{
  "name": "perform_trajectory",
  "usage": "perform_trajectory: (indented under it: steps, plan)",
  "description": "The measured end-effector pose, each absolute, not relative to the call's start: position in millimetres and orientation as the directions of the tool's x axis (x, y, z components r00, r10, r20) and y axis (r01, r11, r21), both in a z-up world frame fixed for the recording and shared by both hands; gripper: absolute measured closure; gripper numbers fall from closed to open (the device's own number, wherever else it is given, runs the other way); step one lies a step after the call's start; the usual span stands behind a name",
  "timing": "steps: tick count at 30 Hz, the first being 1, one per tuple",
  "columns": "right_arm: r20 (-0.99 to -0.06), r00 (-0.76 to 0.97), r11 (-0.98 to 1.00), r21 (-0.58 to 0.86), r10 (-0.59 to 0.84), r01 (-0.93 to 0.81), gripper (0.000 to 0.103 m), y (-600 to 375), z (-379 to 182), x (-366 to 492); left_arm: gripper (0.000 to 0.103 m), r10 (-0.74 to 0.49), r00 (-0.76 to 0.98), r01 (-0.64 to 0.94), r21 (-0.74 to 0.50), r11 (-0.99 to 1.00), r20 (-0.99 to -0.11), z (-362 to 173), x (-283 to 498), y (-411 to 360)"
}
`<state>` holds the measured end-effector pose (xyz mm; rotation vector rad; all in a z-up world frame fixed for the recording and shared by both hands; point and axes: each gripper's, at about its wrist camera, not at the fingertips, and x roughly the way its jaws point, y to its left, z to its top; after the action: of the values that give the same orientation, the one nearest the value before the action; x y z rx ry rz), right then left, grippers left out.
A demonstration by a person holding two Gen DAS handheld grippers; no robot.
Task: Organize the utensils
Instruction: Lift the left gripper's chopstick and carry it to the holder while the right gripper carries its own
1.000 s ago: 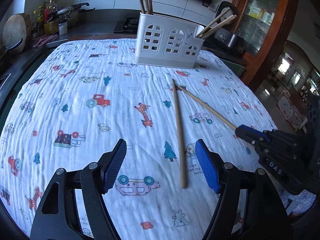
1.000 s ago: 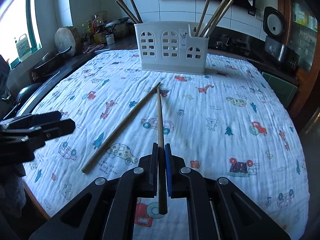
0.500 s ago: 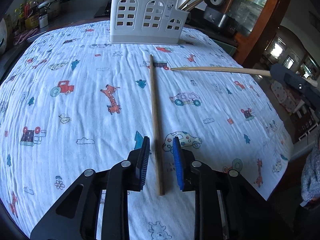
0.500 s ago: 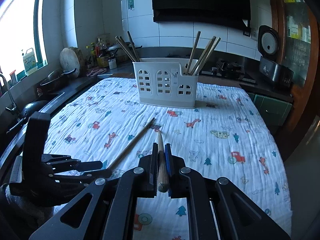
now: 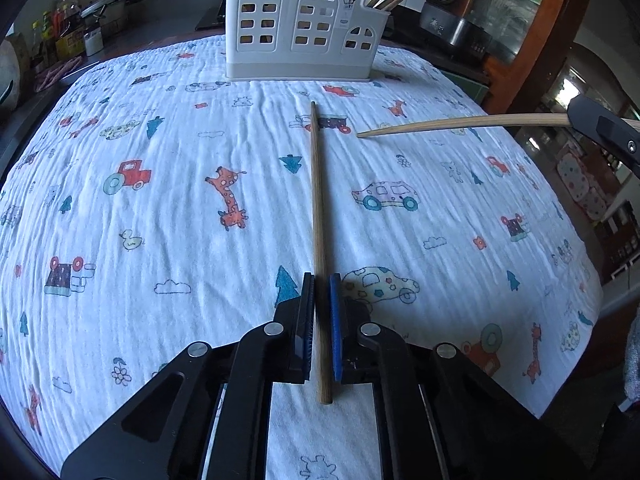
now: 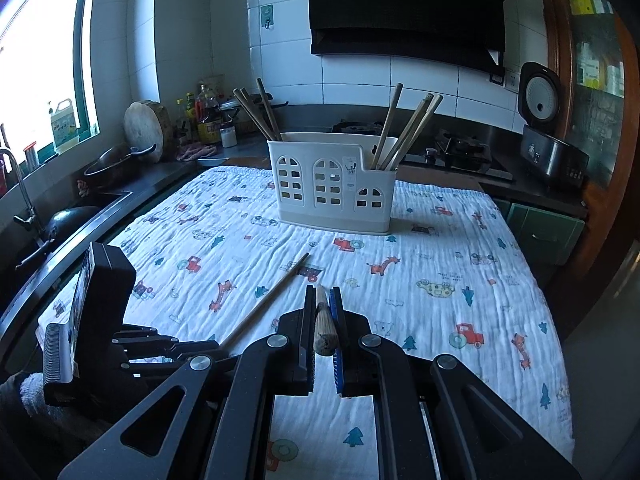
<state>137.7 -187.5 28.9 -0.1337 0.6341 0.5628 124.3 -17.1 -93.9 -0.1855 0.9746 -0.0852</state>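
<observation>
- Gripping: left gripper [image 5: 322,296] clenched on a wooden chopstick [image 5: 318,208] near its butt end; its fingers had just been closing around it
- Chopstick lay flat on the cloth-covered tabletop [image 5: 160,208], long axis running straight ahead toward the white utensil holder [image 5: 304,28]
- Right gripper [image 6: 323,312] clenched on a second chopstick [image 6: 324,332], raised clear of the cloth, tip toward the holder
- Judged: both sticks already aimed at the holder; neither hand clearly nearer

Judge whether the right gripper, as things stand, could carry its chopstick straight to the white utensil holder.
Probably yes: the right gripper grips its chopstick above the cloth, and nothing stands between it and the utensil holder.
</observation>
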Motion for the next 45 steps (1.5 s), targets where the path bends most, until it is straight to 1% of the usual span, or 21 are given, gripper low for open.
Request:
perform_trajectory:
  steps: [5,17,22,24,27,33,39,45]
  plan:
    - [-0.601,0.655,0.836,0.041,0.458,-0.547,0.096,-185,34,144,0.097,-0.159,0.586,0.008,-0.191,0.982,-0.795,-76,120,-15]
    - [-0.619,0.634,0.817,0.023,0.464,-0.576,0.096,-177,55,178,0.097,-0.136,0.736,0.05,-0.146,0.988,-0.663,13,126,3]
    - [-0.626,0.613,0.803,0.037,0.482,-0.594,0.096,-172,66,191,0.097,-0.165,0.752,0.088,-0.151,0.985,-0.639,33,136,5]
    - [-0.628,0.606,0.799,0.043,0.488,-0.599,0.096,-170,69,195,0.097,-0.166,0.757,0.103,-0.135,0.985,-0.632,41,138,5]
    - [-0.626,0.606,0.796,0.04,0.491,-0.604,0.096,-168,70,197,0.097,-0.163,0.748,0.113,-0.119,0.987,-0.644,41,139,6]
    - [-0.621,0.61,0.794,0.034,0.493,-0.607,0.096,-165,67,194,0.097,-0.144,0.714,0.104,-0.099,0.99,-0.686,24,135,8]
    - [-0.622,0.612,0.793,0.025,0.489,-0.608,0.096,-164,68,193,0.097,-0.14,0.707,0.102,-0.096,0.99,-0.693,18,131,8]
    - [-0.623,0.61,0.79,0.02,0.489,-0.613,0.096,-164,71,193,0.097,-0.134,0.713,0.106,-0.083,0.991,-0.688,23,132,7]
